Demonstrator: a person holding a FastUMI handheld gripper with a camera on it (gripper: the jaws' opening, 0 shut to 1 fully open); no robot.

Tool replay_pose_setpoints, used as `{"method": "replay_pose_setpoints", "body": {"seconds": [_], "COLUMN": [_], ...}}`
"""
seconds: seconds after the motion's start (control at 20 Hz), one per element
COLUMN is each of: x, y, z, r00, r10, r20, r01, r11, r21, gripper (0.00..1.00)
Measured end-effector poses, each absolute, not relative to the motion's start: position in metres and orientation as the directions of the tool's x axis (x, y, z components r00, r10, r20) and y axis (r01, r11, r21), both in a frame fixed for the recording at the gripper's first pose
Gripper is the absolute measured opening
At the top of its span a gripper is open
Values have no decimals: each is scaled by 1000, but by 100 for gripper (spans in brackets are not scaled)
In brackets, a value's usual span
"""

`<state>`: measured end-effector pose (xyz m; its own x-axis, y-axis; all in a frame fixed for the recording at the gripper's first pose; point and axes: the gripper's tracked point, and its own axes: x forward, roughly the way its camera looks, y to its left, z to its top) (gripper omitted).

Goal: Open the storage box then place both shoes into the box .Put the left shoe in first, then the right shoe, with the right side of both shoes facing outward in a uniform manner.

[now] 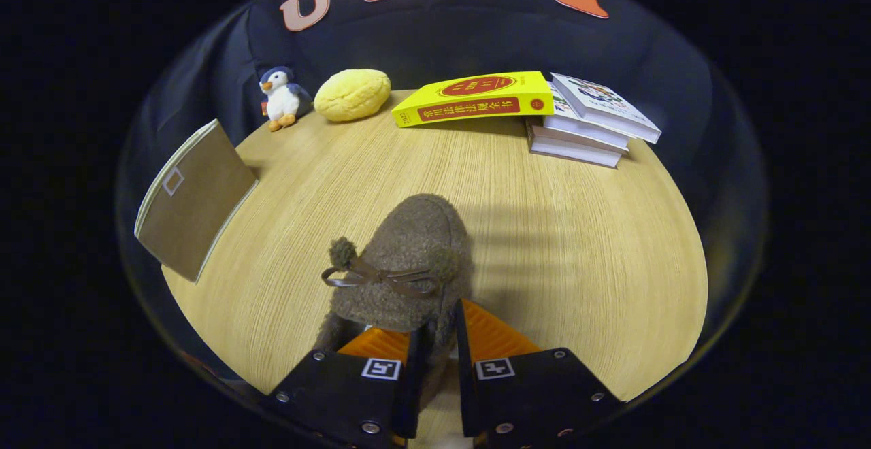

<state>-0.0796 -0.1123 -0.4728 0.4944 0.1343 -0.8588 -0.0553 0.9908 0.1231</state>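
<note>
A fuzzy brown shoe (408, 258) with a thin bow and a pom-pom hangs just ahead of my fingers, toe pointing away from me over the wooden table (558, 252). My gripper (439, 340) is shut on the shoe's rim at the heel end, with the fabric pinched between both fingers. A brown storage box (194, 197) with a pale edge stands at the table's left edge, its flat side toward me; whether it is open cannot be told.
Along the far edge stand a penguin plush (282, 97) and a yellow bun-shaped cushion (352, 94). A yellow book (476, 98) lies beside a stack of white books (588, 122) at the far right.
</note>
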Motion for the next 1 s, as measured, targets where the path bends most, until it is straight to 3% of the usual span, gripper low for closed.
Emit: {"method": "replay_pose_setpoints", "body": {"seconds": [0.15,0.25,1.0], "x": [-78,-82,-52], "y": [-113,-111,4], "z": [-472,-466,-341], "r00": [511,502,496], "r10": [110,113,135], "r20": [-852,-857,-858], "r01": [-46,-15,94], "r11": [994,992,974], "r21": [101,122,207], "gripper": [9,5,4]}}
